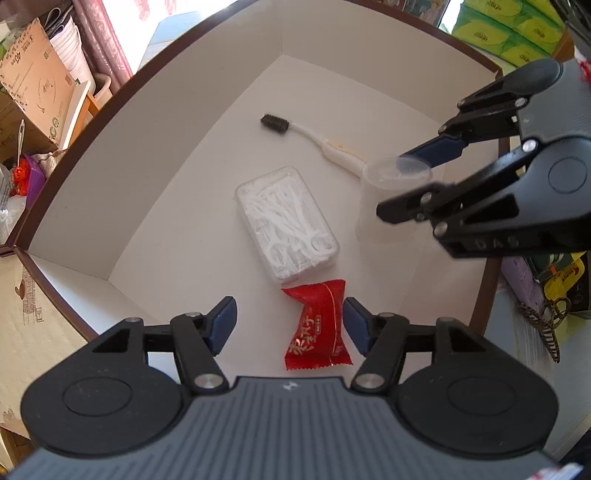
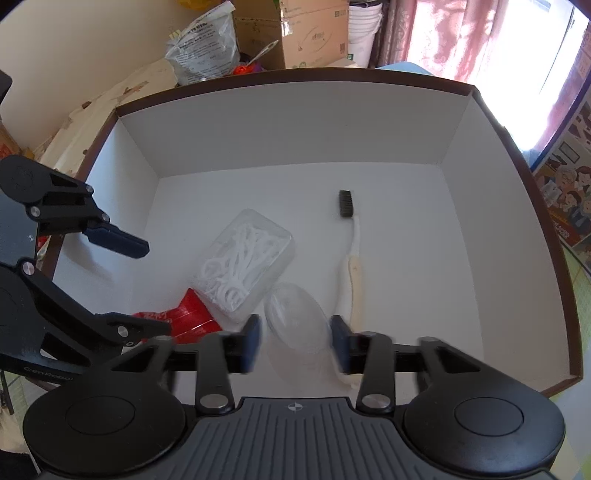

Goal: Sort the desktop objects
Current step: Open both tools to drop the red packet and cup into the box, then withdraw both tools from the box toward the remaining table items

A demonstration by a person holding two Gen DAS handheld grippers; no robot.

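Observation:
A white box with a dark brown rim [image 1: 192,110] [image 2: 295,122] holds everything. On its floor lie a toothbrush with black bristles [image 1: 332,146] [image 2: 352,254], a clear case of floss picks [image 1: 288,218] [image 2: 243,266] and a red snack packet [image 1: 317,325] [image 2: 192,314]. My left gripper [image 1: 290,325] [image 2: 155,288] points down over the packet, which lies between its open blue pads, the left pad well apart from it. A clear plastic cup [image 1: 388,199] [image 2: 295,328] stands between the fingers of my right gripper [image 2: 295,343] [image 1: 391,186], which is open with narrow gaps at the pads.
Cardboard boxes [image 1: 33,92] [image 2: 314,33] and a plastic bag [image 2: 207,40] crowd the far side beyond the box. Green tissue packs [image 1: 509,29] sit past its right corner. The box's back half and right side hold bare white floor.

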